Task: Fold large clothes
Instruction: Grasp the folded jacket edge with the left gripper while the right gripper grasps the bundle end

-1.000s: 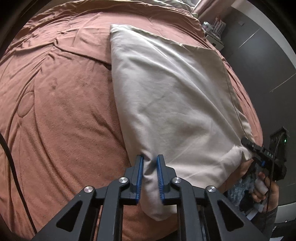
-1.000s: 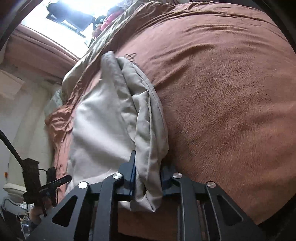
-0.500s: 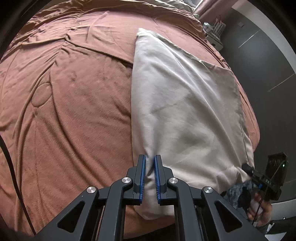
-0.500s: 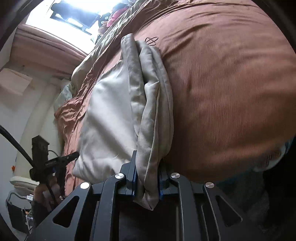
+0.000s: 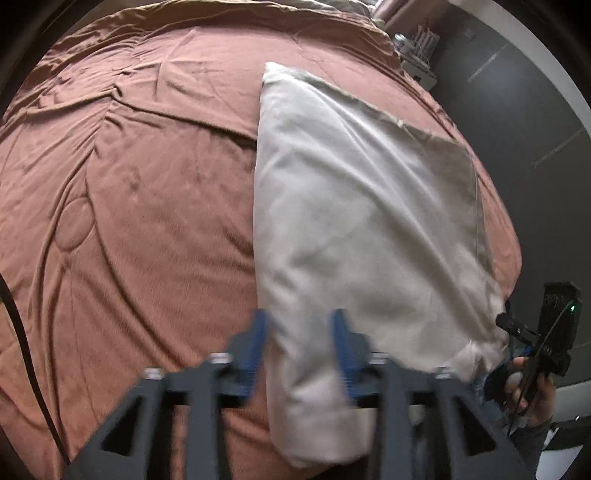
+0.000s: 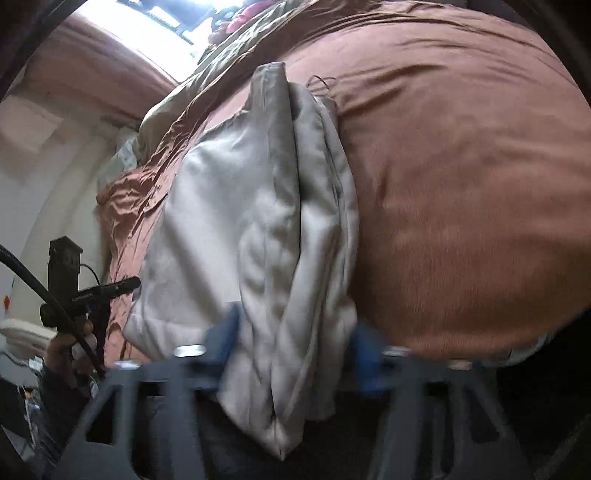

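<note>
A large beige folded cloth [image 5: 362,206] lies on the rust-brown bedspread [image 5: 140,206], reaching to the near bed edge. My left gripper [image 5: 301,325] stands open, its blue-padded jaws spread on either side of the cloth's near left corner, which hangs loose between them. In the right wrist view the same cloth [image 6: 258,229] shows as a stack of folded layers. My right gripper [image 6: 295,328] is also open, jaws wide on either side of the cloth's bunched near end. The right gripper shows in the left wrist view [image 5: 517,328] at the cloth's right corner.
The bedspread [image 6: 461,184] covers the whole bed and drops off at the near edge. A dark wall [image 5: 535,129] and a shelf with small items [image 5: 417,44] lie right of the bed. A bright window [image 6: 147,22] and olive bedding [image 6: 229,48] are at the far end.
Both grippers have opened and let go of the cloth corners that they were shut on. The cloth has settled flatter on the bed.
</note>
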{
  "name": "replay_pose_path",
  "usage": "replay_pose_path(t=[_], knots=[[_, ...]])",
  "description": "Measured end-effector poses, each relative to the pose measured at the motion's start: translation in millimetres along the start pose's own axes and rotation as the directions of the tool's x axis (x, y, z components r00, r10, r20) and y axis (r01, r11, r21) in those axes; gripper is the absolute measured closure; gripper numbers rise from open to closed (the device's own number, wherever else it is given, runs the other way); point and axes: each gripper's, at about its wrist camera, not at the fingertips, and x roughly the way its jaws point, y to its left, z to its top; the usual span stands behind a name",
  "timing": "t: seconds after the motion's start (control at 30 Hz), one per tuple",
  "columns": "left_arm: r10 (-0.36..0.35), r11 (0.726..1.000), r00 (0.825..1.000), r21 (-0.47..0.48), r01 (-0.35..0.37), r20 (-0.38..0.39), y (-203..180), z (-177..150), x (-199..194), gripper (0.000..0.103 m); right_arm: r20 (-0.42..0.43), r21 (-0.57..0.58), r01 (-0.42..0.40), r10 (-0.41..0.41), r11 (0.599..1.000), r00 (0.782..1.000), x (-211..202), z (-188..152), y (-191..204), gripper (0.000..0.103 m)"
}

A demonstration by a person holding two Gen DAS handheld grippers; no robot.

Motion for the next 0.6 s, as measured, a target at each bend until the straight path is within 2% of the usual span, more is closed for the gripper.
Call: replay_pose_path(t=[0.07, 0.2, 0.33, 0.53, 0.6], knots=[[0.001, 1.000, 1.000, -0.014, 0.000, 0.019, 1.1, 3.8, 1.0, 0.041, 0.012, 0.020, -0.007, 0.007, 1.000, 1.000, 2.9, 19.4, -1.3, 0.025], [-0.022, 0.999, 1.000, -0.026, 0.023, 0.019, -0.9, 20.0, 11.4, 0.041, 0.029, 0.037, -0.012, 0.011, 0.999, 1.000, 15.4, 49.8, -3.0, 0.025], [-0.004, 1.000, 1.000, -0.010, 0.004, 0.018, -5.0, 41.0, 24.1, 0.041, 0.063, 0.035, -0.044, 0.042, 0.998, 0.997, 29.9, 78.4, 0.1, 0.025], [0.012, 1.000, 1.000, 0.011, -0.012, 0.027, -7.3, 74.3, 34.4, 0.041, 0.072, -0.009, 0.036, -0.036, 0.999, 0.997, 65.2, 119.3, 14.7, 0.025], [0.023, 0.999, 0.999, 0.025, -0.024, 0.035, -9.3, 87.2, 38.0, 0.041, 0.065, -0.017, 0.059, -0.058, 0.998, 0.996, 77.7, 128.1, 20.7, 0.038]])
